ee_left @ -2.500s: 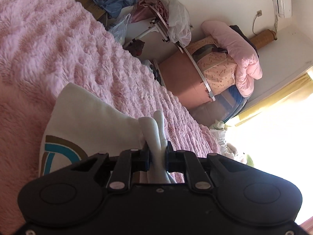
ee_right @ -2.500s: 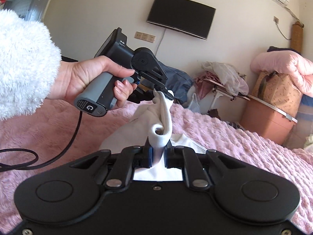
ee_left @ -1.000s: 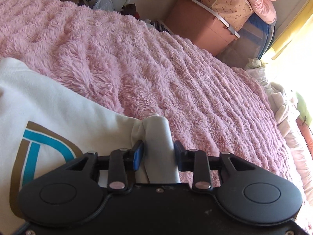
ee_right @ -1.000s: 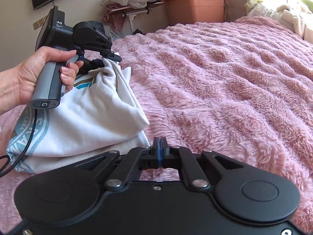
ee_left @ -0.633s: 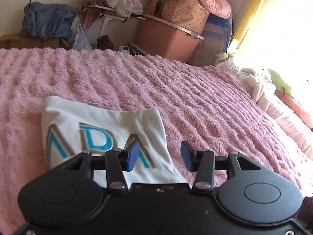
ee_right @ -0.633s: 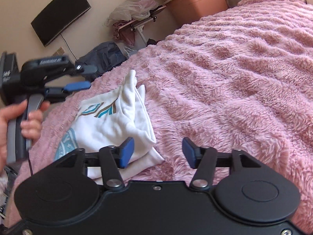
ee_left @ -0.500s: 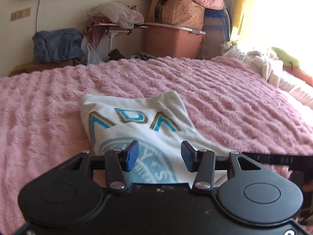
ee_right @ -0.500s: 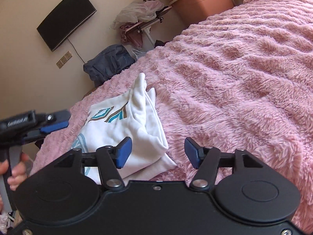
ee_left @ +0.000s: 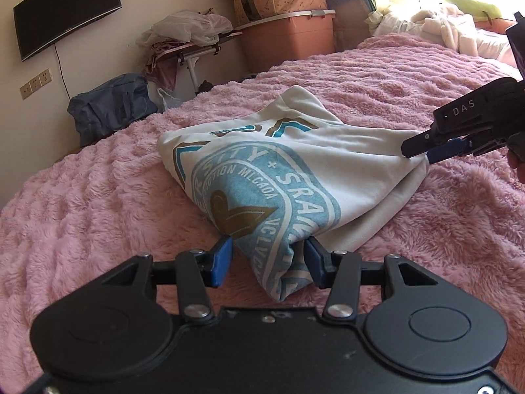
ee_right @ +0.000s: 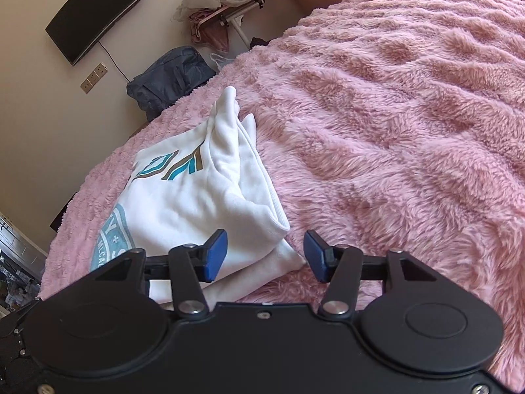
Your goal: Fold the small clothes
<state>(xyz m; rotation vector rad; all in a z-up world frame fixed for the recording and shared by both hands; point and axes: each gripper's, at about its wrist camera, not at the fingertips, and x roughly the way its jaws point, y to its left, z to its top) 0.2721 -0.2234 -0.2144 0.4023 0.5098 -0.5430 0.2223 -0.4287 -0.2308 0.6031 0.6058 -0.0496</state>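
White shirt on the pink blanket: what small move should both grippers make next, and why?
Probably close both on the corners. The white shirt lies part-folded on the pink blanket; one corner sits between the closing jaws of the left gripper, another between the closing jaws of the right gripper, neither yet pinched.

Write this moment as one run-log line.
left gripper: closing, shirt corner between | right gripper: closing, shirt edge between | shirt: folded on blanket
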